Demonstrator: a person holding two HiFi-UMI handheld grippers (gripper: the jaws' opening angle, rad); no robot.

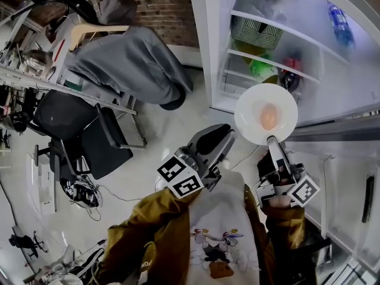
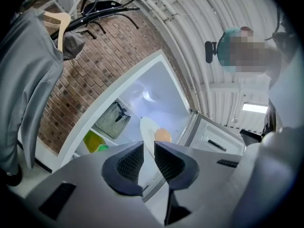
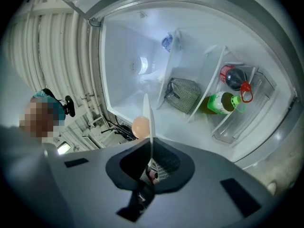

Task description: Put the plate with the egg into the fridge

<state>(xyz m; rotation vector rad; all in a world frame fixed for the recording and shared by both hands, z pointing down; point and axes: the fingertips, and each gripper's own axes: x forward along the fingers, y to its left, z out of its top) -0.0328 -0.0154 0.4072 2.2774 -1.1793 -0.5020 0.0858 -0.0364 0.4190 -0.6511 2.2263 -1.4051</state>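
Observation:
A white plate (image 1: 249,108) with a brown egg (image 1: 268,116) on it hangs level in front of the open fridge (image 1: 215,46). My right gripper (image 1: 272,141) is shut on the plate's near rim; in the right gripper view the plate (image 3: 151,122) stands edge-on in the jaws, with the egg (image 3: 140,126) beside it. Just left of the plate, my left gripper (image 1: 228,140) is open. In the left gripper view the plate (image 2: 148,131) and egg (image 2: 162,135) show past its parted jaws (image 2: 148,156), whose pads press on nothing.
Fridge shelves hold a striped bag (image 1: 256,33), a green bottle (image 1: 261,69) and a dark bottle (image 1: 289,79). A blue bottle (image 1: 340,25) sits in the door. A grey garment (image 1: 127,61) hangs at left over an office chair (image 1: 77,135); shoes (image 1: 77,192) lie on the floor.

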